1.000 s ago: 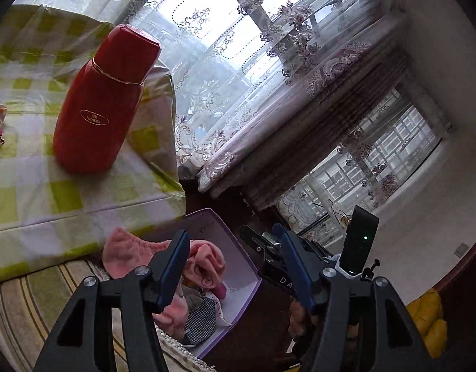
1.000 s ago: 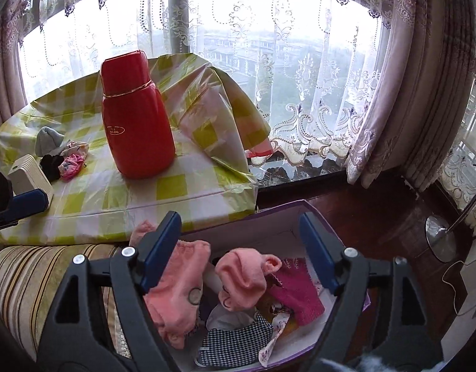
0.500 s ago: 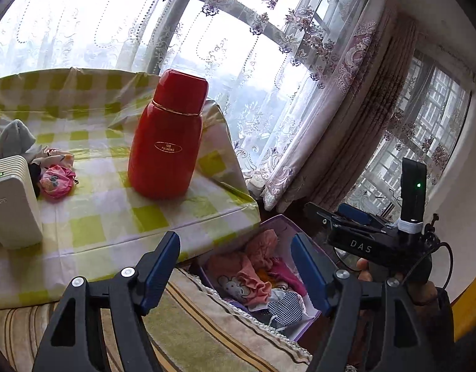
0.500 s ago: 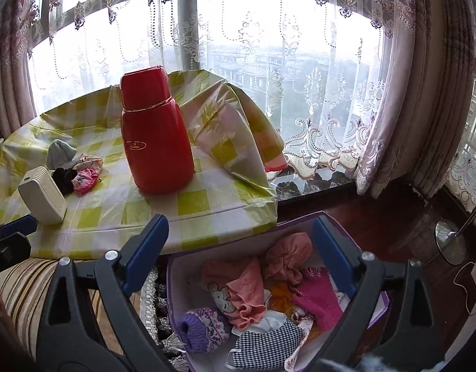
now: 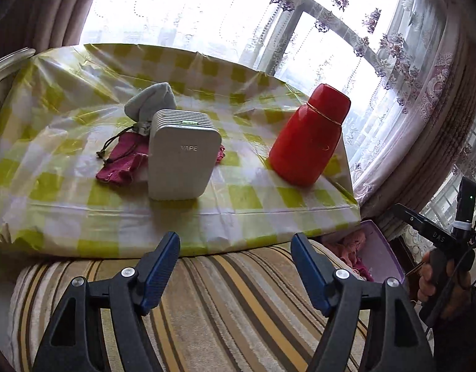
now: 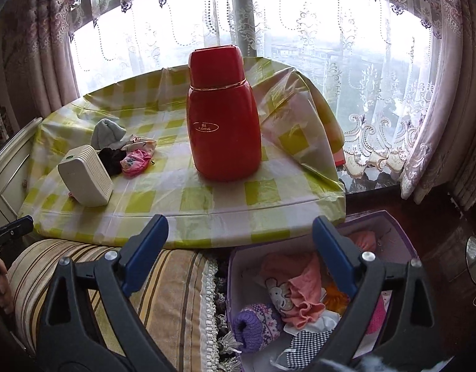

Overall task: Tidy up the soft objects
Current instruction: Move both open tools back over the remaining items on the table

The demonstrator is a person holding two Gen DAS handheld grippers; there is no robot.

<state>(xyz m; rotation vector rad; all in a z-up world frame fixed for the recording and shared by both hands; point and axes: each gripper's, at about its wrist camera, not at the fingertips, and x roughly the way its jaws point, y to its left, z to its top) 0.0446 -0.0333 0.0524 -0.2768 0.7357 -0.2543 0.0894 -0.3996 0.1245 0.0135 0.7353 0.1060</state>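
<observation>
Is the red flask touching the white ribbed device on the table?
Apart. The right wrist view shows bare checked cloth between the red flask and the white ribbed device.

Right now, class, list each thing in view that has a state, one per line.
left gripper: open, nothing between the fingers
right gripper: open, nothing held
red flask: upright, cap on
white device: upright, green light on
purple box: open, clothes inside
grey sock: bunched on the tablecloth

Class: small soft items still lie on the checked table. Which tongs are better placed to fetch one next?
Probably left: the left tongs stand open facing the soft pile; the right tongs hang beside the box.
</observation>
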